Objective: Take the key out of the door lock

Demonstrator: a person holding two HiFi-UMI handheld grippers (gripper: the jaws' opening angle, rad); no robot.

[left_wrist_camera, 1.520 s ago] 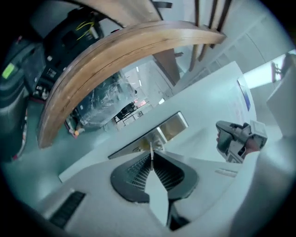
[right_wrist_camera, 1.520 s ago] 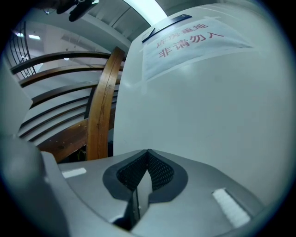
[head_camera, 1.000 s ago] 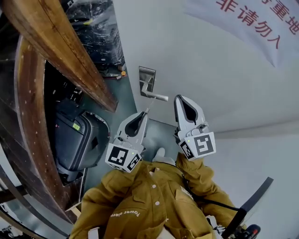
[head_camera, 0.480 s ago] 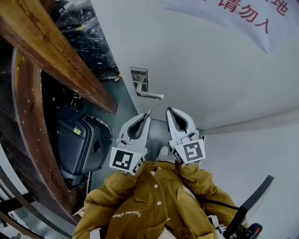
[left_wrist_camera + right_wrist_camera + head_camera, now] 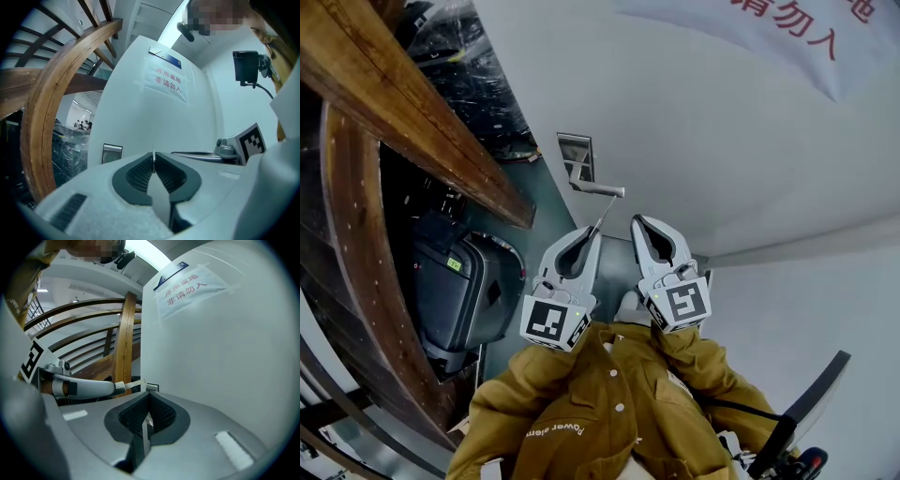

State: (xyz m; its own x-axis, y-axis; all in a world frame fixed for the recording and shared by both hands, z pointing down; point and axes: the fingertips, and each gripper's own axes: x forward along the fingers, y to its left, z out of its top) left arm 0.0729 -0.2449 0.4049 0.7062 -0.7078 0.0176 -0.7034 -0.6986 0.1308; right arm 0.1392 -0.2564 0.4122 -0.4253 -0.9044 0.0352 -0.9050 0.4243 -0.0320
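1. The left gripper [image 5: 592,232] is clamped on the key [image 5: 602,215]. In the left gripper view its pads pinch the thin metal edge-on.
2. The key is out of the lock. It sticks out past the jaw tips, with its far end just under the door handle [image 5: 602,188].
3. The lock plate [image 5: 575,148] sits on the white door [image 5: 703,122], right above the handle.
4. The right gripper [image 5: 638,222] is just beside the left one, jaws together with nothing between them.
5. A wooden railing [image 5: 412,103] curves past on the left, and the person's mustard jacket [image 5: 600,403] is below.
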